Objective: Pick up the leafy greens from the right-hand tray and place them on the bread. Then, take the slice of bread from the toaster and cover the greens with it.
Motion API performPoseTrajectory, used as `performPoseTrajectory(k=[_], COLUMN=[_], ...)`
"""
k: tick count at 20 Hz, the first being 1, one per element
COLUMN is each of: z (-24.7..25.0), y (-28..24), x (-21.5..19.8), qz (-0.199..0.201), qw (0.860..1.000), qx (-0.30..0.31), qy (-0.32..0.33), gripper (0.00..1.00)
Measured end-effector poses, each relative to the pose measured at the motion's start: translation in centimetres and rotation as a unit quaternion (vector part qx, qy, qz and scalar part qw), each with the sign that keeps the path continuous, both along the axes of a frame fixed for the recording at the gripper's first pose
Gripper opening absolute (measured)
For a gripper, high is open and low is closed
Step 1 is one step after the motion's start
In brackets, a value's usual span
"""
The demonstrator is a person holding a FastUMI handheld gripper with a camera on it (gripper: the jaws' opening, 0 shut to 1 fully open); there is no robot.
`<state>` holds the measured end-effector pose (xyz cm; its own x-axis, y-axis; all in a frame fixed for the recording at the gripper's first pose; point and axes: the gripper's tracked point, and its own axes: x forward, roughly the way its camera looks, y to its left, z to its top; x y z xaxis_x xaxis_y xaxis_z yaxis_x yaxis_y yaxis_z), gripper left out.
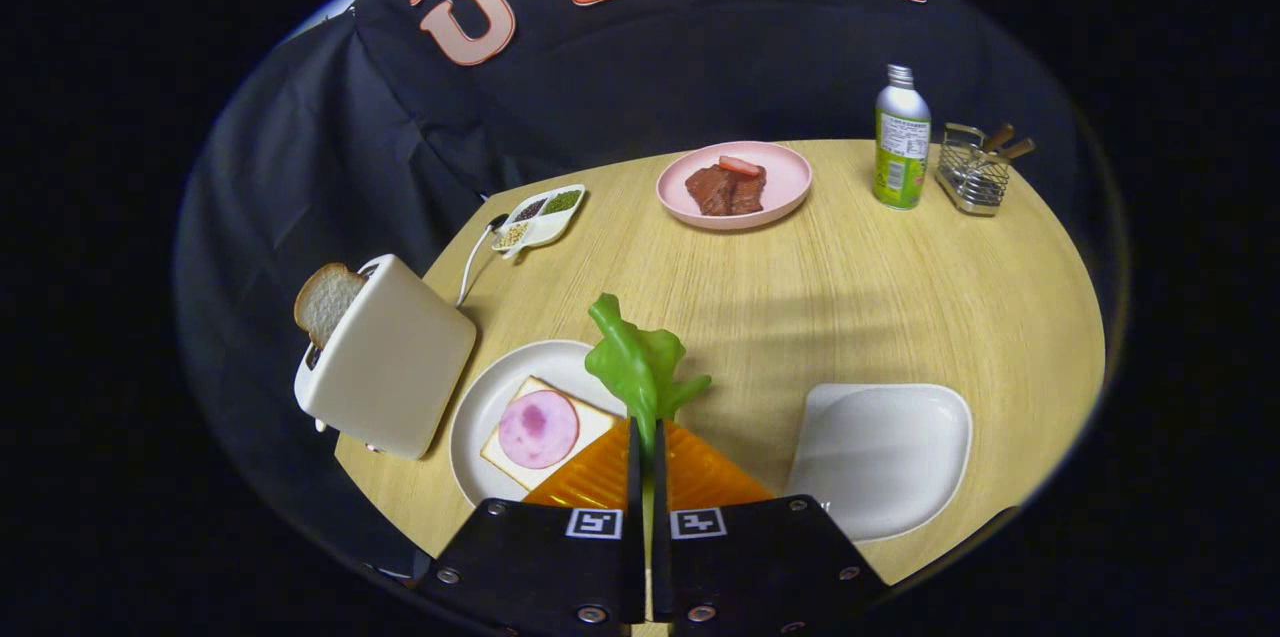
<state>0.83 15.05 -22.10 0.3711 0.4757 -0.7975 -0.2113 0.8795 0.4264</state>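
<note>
Pale wood worktop (850,297) filled the gripper view. The gripper (646,447) was clamped on the greens (635,362), a glossy ruffled leaf standing upright above its fingers. The bread (545,432), topped with ham (538,428) on a plate (480,417), lay just left of them, near the toaster (385,367).

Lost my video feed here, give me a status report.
Gripper shut on leafy greens, held above the table. Bread with ham slice on white plate, just ahead-left. Toaster with bread slice beyond. Nothing in the way.
</note>
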Motion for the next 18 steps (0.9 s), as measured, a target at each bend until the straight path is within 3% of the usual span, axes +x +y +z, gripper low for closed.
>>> performPoseTrajectory(k=[14, 16, 18], z=[-2.6, -2.9, -2.6], y=[9.2, 9.9, 10.2], x=[-3.2, -3.7, -4.1], qz=[0.092, 0.104, 0.112], qw=[0.995, 0.993, 0.992], qx=[-0.001, -0.006, -0.007], qy=[0.049, 0.05, 0.05], gripper=[0.03, 0.07, 0.17])
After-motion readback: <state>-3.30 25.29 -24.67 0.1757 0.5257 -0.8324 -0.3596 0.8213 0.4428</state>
